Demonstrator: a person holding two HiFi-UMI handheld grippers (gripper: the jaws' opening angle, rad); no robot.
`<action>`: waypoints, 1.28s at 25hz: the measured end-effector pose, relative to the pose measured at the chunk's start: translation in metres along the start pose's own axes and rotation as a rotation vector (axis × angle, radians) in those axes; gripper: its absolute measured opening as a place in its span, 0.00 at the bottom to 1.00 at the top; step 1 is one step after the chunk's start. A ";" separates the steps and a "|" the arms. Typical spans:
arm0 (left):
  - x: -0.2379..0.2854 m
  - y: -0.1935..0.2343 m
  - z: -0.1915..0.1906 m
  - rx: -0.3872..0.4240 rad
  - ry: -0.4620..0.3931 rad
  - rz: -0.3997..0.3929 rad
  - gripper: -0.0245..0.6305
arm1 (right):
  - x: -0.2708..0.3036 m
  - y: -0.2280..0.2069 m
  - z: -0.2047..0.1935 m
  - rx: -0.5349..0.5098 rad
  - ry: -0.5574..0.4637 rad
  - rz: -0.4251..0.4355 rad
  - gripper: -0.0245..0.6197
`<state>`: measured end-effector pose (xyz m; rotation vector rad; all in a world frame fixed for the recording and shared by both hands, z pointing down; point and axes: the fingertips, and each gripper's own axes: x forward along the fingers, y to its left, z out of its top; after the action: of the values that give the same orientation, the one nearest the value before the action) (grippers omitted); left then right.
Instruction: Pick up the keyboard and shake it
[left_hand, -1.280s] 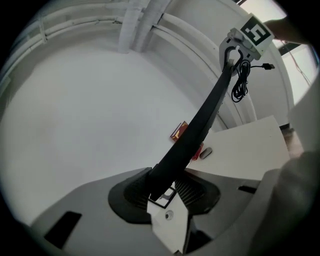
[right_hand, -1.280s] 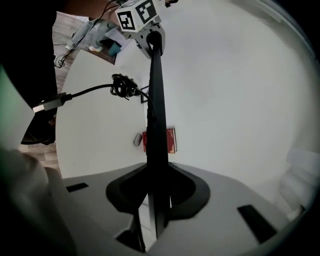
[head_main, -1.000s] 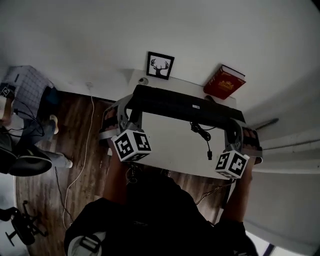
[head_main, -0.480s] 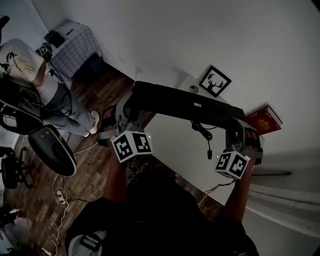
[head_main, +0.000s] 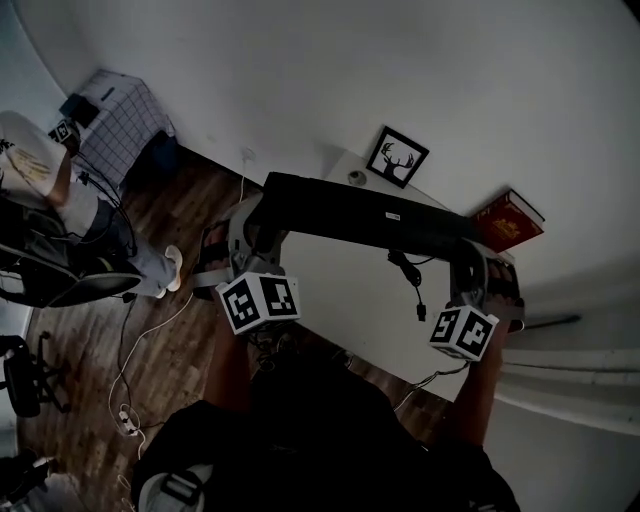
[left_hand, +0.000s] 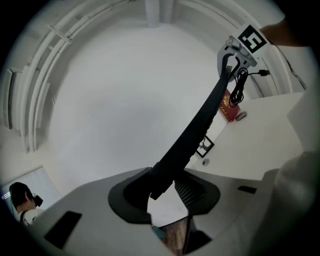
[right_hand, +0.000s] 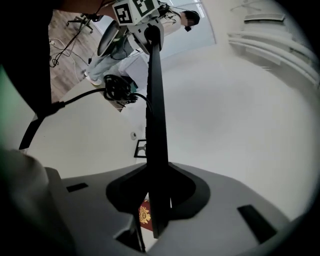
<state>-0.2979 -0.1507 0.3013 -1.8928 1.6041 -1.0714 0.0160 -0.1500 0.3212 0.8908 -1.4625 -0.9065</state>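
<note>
A long black keyboard (head_main: 360, 212) hangs in the air above the white table (head_main: 335, 295), its left end a little higher than the right. My left gripper (head_main: 258, 218) is shut on its left end and my right gripper (head_main: 468, 258) on its right end. The keyboard's black cable (head_main: 406, 272) dangles from its middle. In the left gripper view the keyboard (left_hand: 195, 127) runs away from my left gripper (left_hand: 162, 189) up to the right gripper (left_hand: 232, 56). In the right gripper view its edge (right_hand: 157, 120) stands between the jaws of my right gripper (right_hand: 156, 200).
On the table's far edge stand a framed deer picture (head_main: 396, 158), a small round object (head_main: 357, 177) and a red book (head_main: 508, 221). At the left a person (head_main: 45, 165) sits by a dark chair (head_main: 60, 290). Cables (head_main: 150, 330) lie on the wooden floor.
Both grippers keep hold of the keyboard. The head view has swung, so table, picture and book now lie further right and tilted. The dangling cable has shifted slightly.
</note>
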 end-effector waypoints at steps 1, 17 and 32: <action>0.004 0.000 0.007 0.002 -0.018 0.001 0.25 | -0.002 -0.004 -0.006 0.009 0.018 -0.010 0.19; 0.046 -0.077 0.065 0.099 -0.105 -0.210 0.25 | -0.027 0.053 -0.090 0.113 0.212 0.108 0.19; 0.050 -0.198 -0.035 0.130 0.029 -0.534 0.25 | -0.027 0.205 -0.085 0.184 0.270 0.470 0.19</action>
<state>-0.2001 -0.1469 0.4841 -2.2817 1.0255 -1.3752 0.0957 -0.0444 0.5017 0.7226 -1.4456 -0.2954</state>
